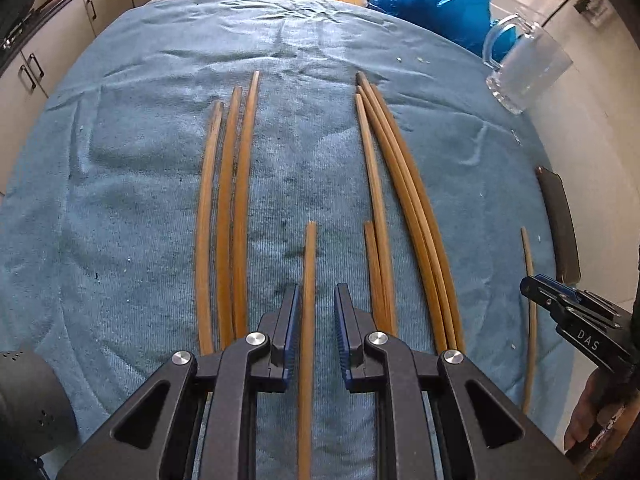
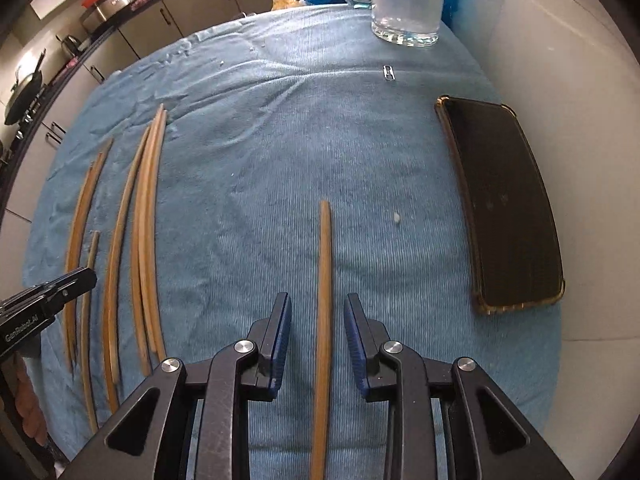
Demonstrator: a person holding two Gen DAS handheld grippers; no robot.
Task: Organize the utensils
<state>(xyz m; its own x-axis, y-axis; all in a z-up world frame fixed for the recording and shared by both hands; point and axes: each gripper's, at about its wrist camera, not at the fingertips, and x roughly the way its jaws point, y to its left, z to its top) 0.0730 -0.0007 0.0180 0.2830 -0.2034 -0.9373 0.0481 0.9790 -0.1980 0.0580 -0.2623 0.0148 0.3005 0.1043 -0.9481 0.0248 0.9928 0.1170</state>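
A blue towel (image 2: pixel 360 152) covers the table, wrinkled toward its far edge. On it at about 1 o'clock in the right wrist view stands an upright glass mug (image 2: pixel 406 0) with a handle on its left side; in the left wrist view the mug (image 1: pixel 528 68) sits at 2 o'clock. Behind it lies a crumpled blue plastic bag (image 1: pixel 432 4). A black phone (image 2: pixel 504 204) in a clear case lies flat at 3 o'clock, half on the towel's right edge. A small metal clip (image 2: pixel 389 72) lies between mug and phone. Cabinets (image 2: pixel 168 20) with dark handles run along 10 to 11 o'clock, and a pan (image 2: pixel 24 92) sits on the counter at far left.
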